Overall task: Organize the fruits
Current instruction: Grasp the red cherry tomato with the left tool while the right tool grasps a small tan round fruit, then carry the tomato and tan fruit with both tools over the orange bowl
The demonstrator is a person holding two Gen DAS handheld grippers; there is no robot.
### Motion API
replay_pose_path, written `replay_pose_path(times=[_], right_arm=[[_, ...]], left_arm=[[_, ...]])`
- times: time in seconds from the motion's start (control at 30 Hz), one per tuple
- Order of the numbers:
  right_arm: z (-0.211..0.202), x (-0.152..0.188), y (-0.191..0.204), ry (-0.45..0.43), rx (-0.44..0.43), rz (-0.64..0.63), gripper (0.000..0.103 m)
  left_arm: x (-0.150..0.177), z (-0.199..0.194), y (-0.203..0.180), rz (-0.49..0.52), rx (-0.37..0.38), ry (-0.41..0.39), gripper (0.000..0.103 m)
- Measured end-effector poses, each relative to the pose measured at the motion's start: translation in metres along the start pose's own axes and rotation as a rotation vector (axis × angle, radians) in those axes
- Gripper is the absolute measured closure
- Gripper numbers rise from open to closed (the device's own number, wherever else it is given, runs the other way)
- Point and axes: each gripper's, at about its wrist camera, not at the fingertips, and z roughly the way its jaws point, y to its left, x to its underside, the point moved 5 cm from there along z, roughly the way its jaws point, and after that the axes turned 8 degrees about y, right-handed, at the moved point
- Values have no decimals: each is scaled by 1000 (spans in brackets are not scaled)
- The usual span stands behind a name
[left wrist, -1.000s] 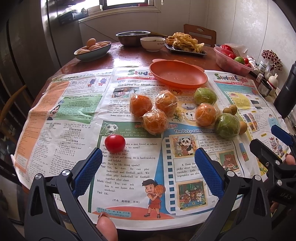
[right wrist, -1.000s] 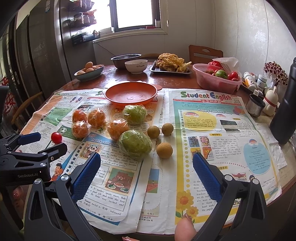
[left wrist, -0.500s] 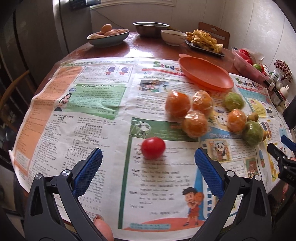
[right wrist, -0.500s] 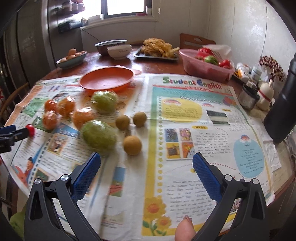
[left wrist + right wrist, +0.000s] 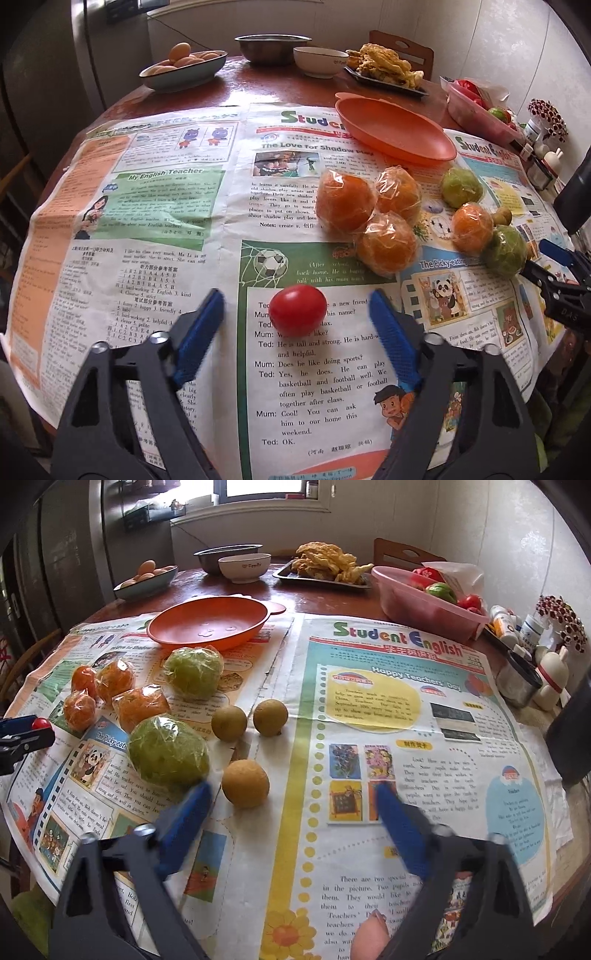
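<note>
Now the left tongs (image 5: 297, 295) sit low over the newspaper-covered round wooden table (image 5: 207, 92), angled forward and slightly down, blue-padded fingers (image 5: 201, 325) spread wide. Small glossy red cherry tomato (image 5: 297, 309) lies on the newspaper between the two finger tips, nearer the left pad's side of centre but touching neither pad. From the right wrist view the left tongs show at the far left edge with the tomato just between their tips.

Right tongs (image 5: 291, 794) also spread wide, holding nothing, hovering low over the newspaper, pointing toward the table's middle. A fingertip of the holder's right hand (image 5: 371, 934) shows at the bottom edge between the handles. Round tan-brown fruit (image 5: 245, 783) lies just ahead of the right tongs, close to the left finger tip; contact cannot be told, the tips are blurred. Large plastic-wrapped green citrus (image 5: 168, 755) sits just left of it, touching or nearly. Two more tan-brown round fruits (image 5: 229, 723) lie side by side further back.

Three plastic-wrapped orange mandarins (image 5: 369, 218) cluster together beyond the tomato, touching each other; a fourth wrapped orange (image 5: 471, 227) sits to their right beside the green citrus. Second wrapped green citrus (image 5: 194, 672) lies in front of the shallow orange plastic dish (image 5: 207, 626), which holds nothing.

At the table's far side: bowl of brown eggs (image 5: 183, 68), steel bowl (image 5: 271, 46), white ceramic bowl (image 5: 319, 61), tray of fried food (image 5: 384, 68), pink plastic basket of vegetables (image 5: 424, 598).
</note>
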Motion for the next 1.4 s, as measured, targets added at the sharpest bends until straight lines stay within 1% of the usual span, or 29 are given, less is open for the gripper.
replay_pose_path(times=[0.03, 0.07, 0.1, 0.13, 0.17, 0.2, 0.23, 0.27, 0.3, 0.33, 0.4, 0.57, 0.67, 0.8, 0.9, 1.07, 1.17, 1.33, 1.4], right_arm=[[2, -1, 0, 5, -7, 1, 37], [4, -1, 1, 10, -17, 0, 38], [4, -2, 2, 6, -27, -5, 39], [4, -3, 3, 5, -32, -8, 45], [4, -3, 4, 0, -38, -13, 49], [3, -4, 5, -6, -44, -19, 58], [3, -5, 6, -8, -45, -22, 67], [3, -5, 7, -10, -47, -24, 71], [2, -5, 7, -11, -50, -26, 79], [2, -5, 7, -12, -53, -27, 79], [1, -4, 8, -16, -57, -30, 79], [0, -4, 7, -20, -68, -20, 79], [-2, -6, 3, -27, -74, -2, 79], [-13, -13, -3, -58, -80, 13, 79], [-21, -23, -7, -81, -90, 20, 79], [-29, -49, -1, -112, -115, 0, 79], [-31, -67, 4, -125, -132, -20, 79], [-21, -93, 19, -112, -161, -63, 79], [-15, -102, 24, -104, -173, -79, 79]], left_arm=[[-1, 1, 0, 1, 5, 3, 40], [-2, 2, 0, 1, 1, 4, 41], [-2, 1, -1, 6, 2, -2, 45], [-3, 1, -2, 14, 9, -3, 48], [-3, 1, -3, 18, 18, 0, 55], [-3, 1, -4, 17, 31, 1, 59], [-3, 1, -5, 20, 35, 2, 60], [-3, 2, -6, 22, 31, 3, 66], [-3, 2, -7, 25, 27, 2, 72], [-3, 2, -8, 29, 33, 2, 73], [-2, 2, -8, 31, 39, 4, 81], [-2, 3, -9, 47, 44, 3, 82], [-3, 2, -9, 38, 52, 7, 82], [-9, -5, -8, 40, 46, -7, 82], [-21, -10, -6, 46, 48, -15, 82], [-50, -17, -12, 76, 51, -34, 82], [-68, -14, -18, 95, 67, -27, 82], [-97, -1, -27, 108, 96, 3, 82], [-108, 2, -31, 116, 107, 3, 82]])
